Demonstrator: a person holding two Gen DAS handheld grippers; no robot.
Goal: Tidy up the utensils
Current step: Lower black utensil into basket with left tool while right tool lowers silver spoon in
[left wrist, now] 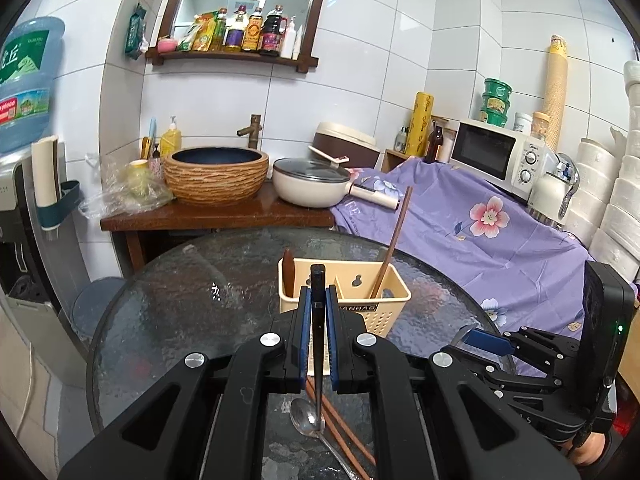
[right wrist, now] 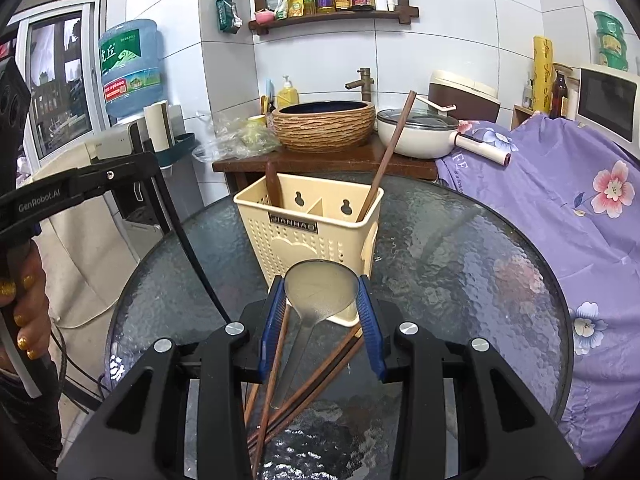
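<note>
A cream utensil caddy (left wrist: 352,300) (right wrist: 308,232) stands on the round glass table (left wrist: 180,320) (right wrist: 460,280). Its left compartment holds a wooden handle (right wrist: 273,184), and one brown chopstick (right wrist: 390,152) leans in the right one. My left gripper (left wrist: 318,312) is shut on a thin black chopstick (left wrist: 318,280), held upright just before the caddy. My right gripper (right wrist: 321,300) is shut on the bowl of a translucent plastic spoon (right wrist: 320,286), whose handle hangs toward me. Under the grippers, a metal spoon (left wrist: 306,420) and several loose chopsticks (right wrist: 320,376) lie on the glass.
Behind the table, a wooden stand (left wrist: 216,216) carries a woven basin (left wrist: 216,174) and a lidded pan (left wrist: 312,184). A purple floral cloth (left wrist: 480,232) covers the counter on the right, below a microwave (left wrist: 500,156). A water dispenser (right wrist: 128,68) stands on the left. A hand (right wrist: 24,320) grips the left gripper's handle.
</note>
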